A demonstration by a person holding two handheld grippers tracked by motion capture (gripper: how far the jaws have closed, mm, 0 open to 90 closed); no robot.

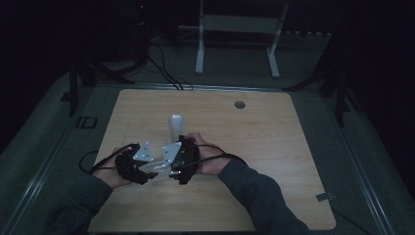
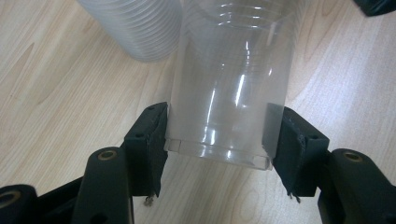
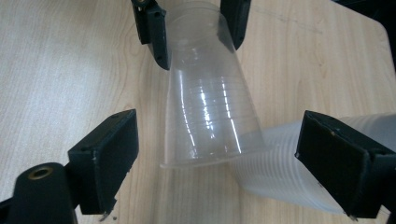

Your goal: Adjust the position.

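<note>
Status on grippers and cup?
Left gripper shut on cup. Right gripper open, clear of cup. Cup stack lies alongside.

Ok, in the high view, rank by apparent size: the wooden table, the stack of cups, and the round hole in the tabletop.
1. Wooden table, by far the largest.
2. Stack of cups, standing behind the grippers.
3. Round hole, smallest, though it sits farther from the camera, which shrinks it somewhat.

Clear plastic cup [image 2: 229, 88], base clamped
</note>
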